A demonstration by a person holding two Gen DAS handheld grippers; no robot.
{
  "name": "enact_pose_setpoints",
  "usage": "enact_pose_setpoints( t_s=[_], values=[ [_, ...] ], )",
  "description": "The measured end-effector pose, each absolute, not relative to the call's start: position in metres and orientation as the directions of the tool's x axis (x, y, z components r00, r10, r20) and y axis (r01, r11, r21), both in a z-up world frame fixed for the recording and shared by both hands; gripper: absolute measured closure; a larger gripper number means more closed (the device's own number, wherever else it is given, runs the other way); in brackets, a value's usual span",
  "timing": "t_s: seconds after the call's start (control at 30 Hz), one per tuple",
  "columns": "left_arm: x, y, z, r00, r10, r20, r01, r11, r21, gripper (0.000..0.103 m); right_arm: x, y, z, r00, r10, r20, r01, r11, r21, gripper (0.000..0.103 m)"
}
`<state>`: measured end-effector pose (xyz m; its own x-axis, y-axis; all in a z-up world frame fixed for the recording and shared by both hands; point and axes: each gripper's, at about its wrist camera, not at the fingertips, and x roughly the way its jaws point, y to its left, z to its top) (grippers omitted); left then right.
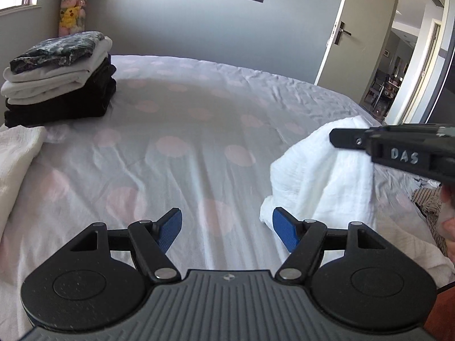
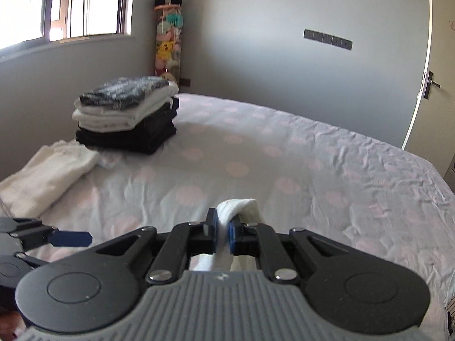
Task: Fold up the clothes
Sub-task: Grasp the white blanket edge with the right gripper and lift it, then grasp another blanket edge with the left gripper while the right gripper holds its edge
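Note:
My left gripper (image 1: pixel 227 228) is open and empty, low over the bed sheet. Its blue pads (image 1: pixel 285 231) stand wide apart, the right one just beside the hanging white garment (image 1: pixel 318 176). My right gripper (image 2: pixel 224 228) is shut on that white garment (image 2: pixel 241 206) and holds it lifted above the bed; it shows from the side in the left wrist view (image 1: pixel 349 137). A second white garment (image 1: pixel 17 156) lies folded at the left, also in the right wrist view (image 2: pixel 48 176). The open left gripper shows at the lower left of the right wrist view (image 2: pixel 71 238).
A stack of folded clothes (image 1: pixel 59 76), dark and white, stands at the far left of the bed (image 2: pixel 125 113). The polka-dot sheet (image 1: pixel 199 130) covers the bed. A striped cloth (image 1: pixel 429 201) lies at the right edge. An open door (image 1: pixel 366 28) is at the right.

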<state>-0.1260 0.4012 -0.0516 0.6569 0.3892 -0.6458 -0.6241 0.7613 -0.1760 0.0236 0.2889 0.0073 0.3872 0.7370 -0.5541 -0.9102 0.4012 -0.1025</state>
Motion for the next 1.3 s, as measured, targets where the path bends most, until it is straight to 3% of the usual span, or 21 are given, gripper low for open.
enact_pose_setpoints(
  t_s=[0.1,0.17,0.4,0.57,0.73,0.87,0.93,1.07,1.1,1.13,1.17,1.2,1.23,1.27,1.3],
  values=[
    [-0.112,0.392,-0.059,0.665,0.352,-0.659,-0.577,0.802,-0.154,0.020,0.033,0.288,-0.016,0.405,0.694,-0.594,-0.898,0.424,-0.118,0.084],
    [-0.104,0.385,-0.063,0.672,0.330,-0.663,-0.550,0.822,-0.149,0.019,0.041,0.278,-0.019,0.425,0.688,-0.589,-0.884,0.455,-0.107,0.064],
    [-0.082,0.357,-0.081,0.675,0.261,-0.690,-0.460,0.880,-0.118,0.016,0.060,0.222,-0.022,0.544,0.637,-0.547,-0.805,0.580,-0.125,0.034],
    [-0.063,0.337,-0.101,0.649,0.190,-0.737,-0.399,0.910,-0.117,0.015,0.084,0.190,-0.062,0.575,0.460,-0.677,-0.725,0.670,-0.161,0.014],
    [-0.050,0.332,-0.127,0.573,0.200,-0.795,-0.411,0.909,-0.068,0.015,0.106,0.179,-0.111,0.512,0.287,-0.810,-0.681,0.710,-0.179,0.014],
    [-0.043,0.337,-0.147,0.495,0.225,-0.839,-0.453,0.891,-0.029,0.016,0.115,0.191,-0.127,0.484,0.272,-0.831,-0.687,0.706,-0.169,0.014],
    [-0.039,0.344,-0.153,0.466,0.240,-0.852,-0.477,0.879,-0.013,0.020,0.118,0.196,-0.137,0.462,0.258,-0.849,-0.692,0.704,-0.162,0.015],
    [-0.038,0.350,-0.161,0.440,0.233,-0.867,-0.488,0.873,-0.013,0.040,0.124,0.199,-0.149,0.406,0.257,-0.877,-0.696,0.709,-0.115,0.019],
    [-0.038,0.349,-0.161,0.440,0.235,-0.867,-0.482,0.876,-0.008,0.044,0.125,0.198,-0.149,0.394,0.266,-0.880,-0.696,0.712,-0.096,0.022],
    [-0.037,0.348,-0.160,0.442,0.237,-0.865,-0.475,0.880,-0.001,0.048,0.125,0.197,-0.149,0.381,0.280,-0.881,-0.699,0.711,-0.076,0.031],
    [-0.037,0.347,-0.159,0.444,0.240,-0.863,-0.467,0.884,0.006,0.061,0.123,0.197,-0.148,0.372,0.294,-0.880,-0.706,0.705,-0.063,0.042],
    [-0.037,0.345,-0.158,0.447,0.241,-0.861,-0.458,0.889,0.011,0.070,0.121,0.196,-0.147,0.366,0.307,-0.879,-0.715,0.697,-0.054,0.046],
    [-0.037,0.344,-0.157,0.450,0.241,-0.860,-0.454,0.891,0.012,0.072,0.118,0.197,-0.146,0.367,0.314,-0.876,-0.724,0.687,-0.057,0.055],
    [-0.037,0.344,-0.156,0.451,0.242,-0.859,-0.454,0.891,0.012,0.077,0.113,0.198,-0.145,0.368,0.323,-0.872,-0.738,0.672,-0.063,0.072],
    [-0.038,0.344,-0.154,0.453,0.251,-0.856,-0.460,0.888,0.017,0.081,0.108,0.200,-0.144,0.368,0.332,-0.868,-0.751,0.656,-0.067,0.079]
  ],
)
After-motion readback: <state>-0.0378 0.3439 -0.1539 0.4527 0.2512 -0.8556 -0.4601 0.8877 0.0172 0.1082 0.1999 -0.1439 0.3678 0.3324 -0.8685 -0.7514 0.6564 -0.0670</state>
